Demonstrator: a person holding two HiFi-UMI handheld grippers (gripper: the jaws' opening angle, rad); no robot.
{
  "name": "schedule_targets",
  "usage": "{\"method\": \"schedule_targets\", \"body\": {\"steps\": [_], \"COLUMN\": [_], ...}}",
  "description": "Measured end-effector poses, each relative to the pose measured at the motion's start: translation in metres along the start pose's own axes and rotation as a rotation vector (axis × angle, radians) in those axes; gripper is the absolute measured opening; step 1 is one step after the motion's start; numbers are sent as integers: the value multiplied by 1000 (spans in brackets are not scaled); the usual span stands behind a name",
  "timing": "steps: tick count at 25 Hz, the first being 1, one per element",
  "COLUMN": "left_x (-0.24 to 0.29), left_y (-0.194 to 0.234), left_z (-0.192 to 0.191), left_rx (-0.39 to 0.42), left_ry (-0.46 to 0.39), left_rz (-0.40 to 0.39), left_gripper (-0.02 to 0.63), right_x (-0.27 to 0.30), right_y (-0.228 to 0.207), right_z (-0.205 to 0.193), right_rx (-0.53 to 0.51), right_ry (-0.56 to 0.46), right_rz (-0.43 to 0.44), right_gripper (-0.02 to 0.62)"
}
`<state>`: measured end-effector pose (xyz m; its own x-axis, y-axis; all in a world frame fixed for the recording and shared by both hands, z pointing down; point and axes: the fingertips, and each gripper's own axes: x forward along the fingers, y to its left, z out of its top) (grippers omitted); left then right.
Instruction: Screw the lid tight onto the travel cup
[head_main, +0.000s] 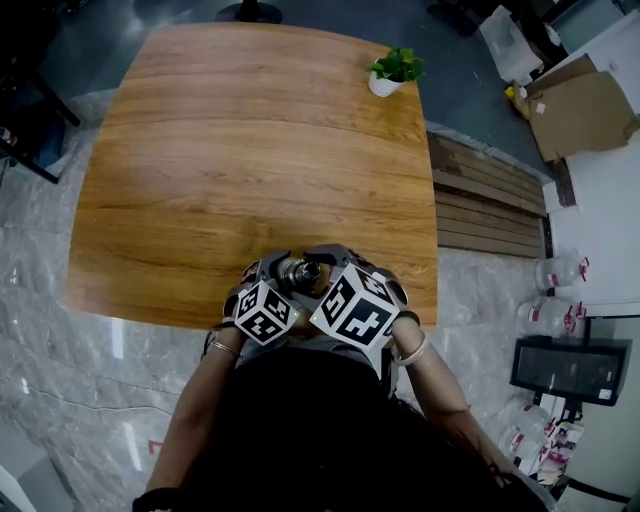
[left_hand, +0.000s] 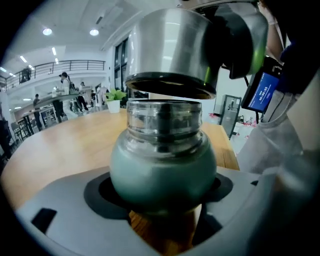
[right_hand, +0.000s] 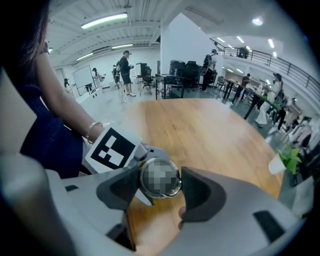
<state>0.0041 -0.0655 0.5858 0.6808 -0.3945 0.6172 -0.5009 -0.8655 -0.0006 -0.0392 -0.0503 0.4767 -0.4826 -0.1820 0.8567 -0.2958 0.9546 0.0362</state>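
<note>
Two hand-held grippers are seen close together, one on either side of the travel cup (head_main: 300, 272). Left of the cup, the left hand-held gripper (head_main: 268, 285) is closed on it. In the left gripper view the cup's rounded teal body is seated between the grey jaws, and its clear threaded neck stands upright above them. Whether the cup's base is touching anything cannot be told.

Directly over the cup, the steel lid (left_hand: 172, 50) is held with its open side down. A thin dark gap is visible between the lid's rim and the top of the neck, so the two are not yet joined.

Right of the cup, the right hand-held gripper (right_hand: 161, 189) is clamped on the lid, whose round top is pinched between the two dark pads (right_hand: 200, 192). A bracelet (head_main: 412, 352) is worn on the wrist just behind it.

The wooden counter (head_main: 250, 150) is spread beneath and beyond the cup. Well beyond the cup and to its right, a small potted plant (head_main: 393, 70) is set on the counter. Further right of the cup, off the counter, cardboard boxes (head_main: 580, 110) are seen.
</note>
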Motion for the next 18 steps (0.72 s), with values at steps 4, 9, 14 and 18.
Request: {"method": "schedule_targets", "body": {"steps": [4, 9, 14, 18], "left_x": [0, -1, -1, -2], "left_y": [-1, -1, -1, -1], "left_z": [0, -1, 0, -1], "left_rx": [0, 1, 2, 3], "left_ry": [-15, -19, -24, -25], "left_rz": [9, 7, 8, 4], "left_gripper": [400, 400, 400, 400], "right_x": [9, 18, 20, 21], "right_y": [4, 7, 6, 5], "right_z": [2, -2, -1, 0], "right_rx": [-31, -50, -33, -4], "right_ry": [27, 73, 76, 64], "right_rz": [14, 14, 20, 24], "right_gripper": [268, 269, 270, 270]}}
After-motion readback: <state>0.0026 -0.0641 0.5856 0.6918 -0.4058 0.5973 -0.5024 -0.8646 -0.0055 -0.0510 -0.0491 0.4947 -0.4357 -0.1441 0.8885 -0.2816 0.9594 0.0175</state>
